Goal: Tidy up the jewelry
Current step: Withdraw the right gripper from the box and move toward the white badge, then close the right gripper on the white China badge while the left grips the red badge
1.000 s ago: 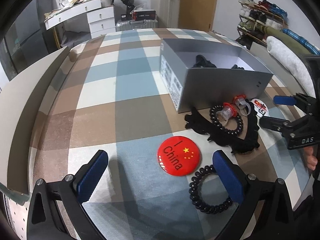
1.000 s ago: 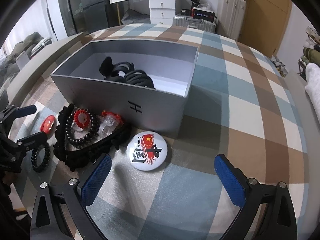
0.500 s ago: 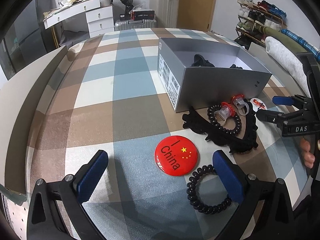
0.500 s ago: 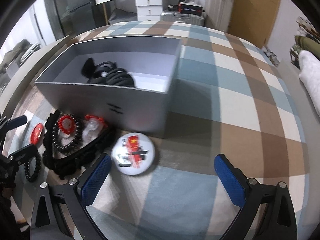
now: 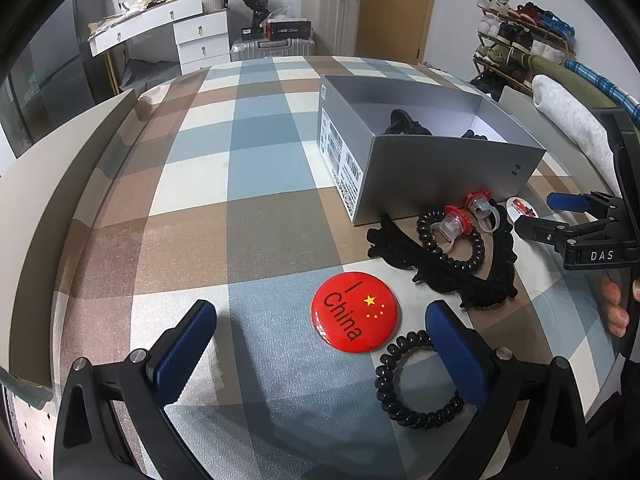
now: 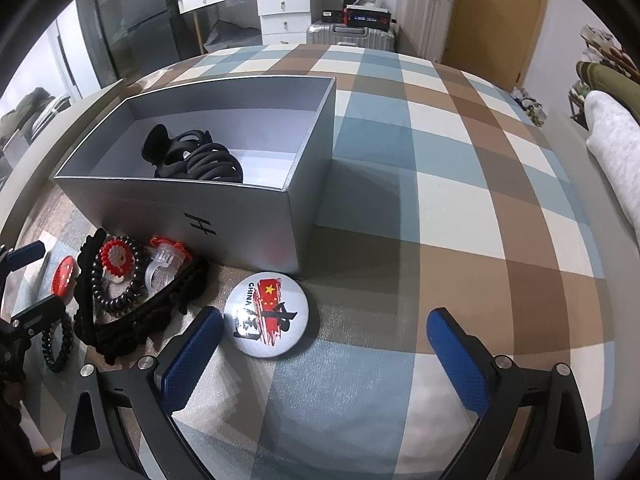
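A grey open box (image 5: 440,176) (image 6: 248,220) stands on the checked table and holds black hair ties (image 6: 208,162). In front of it lie a red "I China" badge (image 5: 354,311), a black coil hair tie (image 5: 416,380), a black lace band (image 5: 468,276) with a coil tie and two red-topped clear rings (image 5: 456,220) on it, and a white China badge (image 6: 271,314). My left gripper (image 5: 320,356) is open, just short of the red badge. My right gripper (image 6: 324,356) is open, just short of the white badge.
A white dresser (image 5: 168,28), suitcases (image 5: 332,20) and a shoe rack (image 5: 520,20) stand beyond the table. A rolled white cloth (image 6: 616,152) lies at the right edge. The table's left rim (image 5: 60,184) curves near a pale wall panel.
Both grippers have drawn back a little and risen, so the box and the pile sit slightly farther off. Both stay open and nothing on the table has moved.
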Demonstrator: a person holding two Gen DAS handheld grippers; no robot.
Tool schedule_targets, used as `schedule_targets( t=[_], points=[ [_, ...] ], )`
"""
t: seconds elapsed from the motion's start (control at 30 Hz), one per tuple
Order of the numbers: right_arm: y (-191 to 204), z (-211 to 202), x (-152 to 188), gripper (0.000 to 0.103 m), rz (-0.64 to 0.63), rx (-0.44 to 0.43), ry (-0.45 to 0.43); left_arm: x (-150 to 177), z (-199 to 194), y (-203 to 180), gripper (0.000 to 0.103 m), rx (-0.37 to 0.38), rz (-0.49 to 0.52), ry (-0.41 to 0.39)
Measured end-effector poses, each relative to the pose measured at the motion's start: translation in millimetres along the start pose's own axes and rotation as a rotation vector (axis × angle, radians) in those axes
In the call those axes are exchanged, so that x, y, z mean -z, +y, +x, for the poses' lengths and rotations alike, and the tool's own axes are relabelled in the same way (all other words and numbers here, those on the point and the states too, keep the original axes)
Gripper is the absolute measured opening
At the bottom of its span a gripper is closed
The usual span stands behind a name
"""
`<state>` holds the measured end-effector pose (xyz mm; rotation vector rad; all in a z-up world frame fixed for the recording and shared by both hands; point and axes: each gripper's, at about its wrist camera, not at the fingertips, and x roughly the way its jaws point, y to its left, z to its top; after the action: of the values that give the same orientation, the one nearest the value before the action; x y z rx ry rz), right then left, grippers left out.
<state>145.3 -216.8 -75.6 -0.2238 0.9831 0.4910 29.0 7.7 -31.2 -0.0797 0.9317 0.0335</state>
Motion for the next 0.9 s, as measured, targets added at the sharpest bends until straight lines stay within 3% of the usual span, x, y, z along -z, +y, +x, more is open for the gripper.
schedule_targets(
  t=[0.27,0.37,0.47,0.53,0.57,0.9],
  points=[
    [4.9,-4.4,1.4,0.092,-0.029,-0.021,-0.008,0.4,0.4,0.4,0.102,0.001,0.003,0.001],
    [8.1,-6.2,1.9,0.083,-0.049,-0.032,-0.015,0.2,0.0,0.3,0.102,0.001,0.003,0.001],
    [14.7,-11.0,3.8,0.065,-0.084,-0.057,-0.028,0.2,-0.1,0.2,0.102,0.001,0.003,0.001],
    [19.7,-13.2,4.9,0.045,-0.105,-0.07,-0.039,0.3,-0.1,0.0,0.102,0.001,0.006,0.001],
    [22.4,-14.2,5.2,0.042,-0.114,-0.079,-0.044,0.3,-0.2,-0.4,0.102,0.002,0.007,0.001],
    [22.9,-18.9,4.7,0.041,-0.118,-0.104,-0.069,0.8,-0.7,-1.5,0.102,0.009,0.013,0.002]
  ],
)
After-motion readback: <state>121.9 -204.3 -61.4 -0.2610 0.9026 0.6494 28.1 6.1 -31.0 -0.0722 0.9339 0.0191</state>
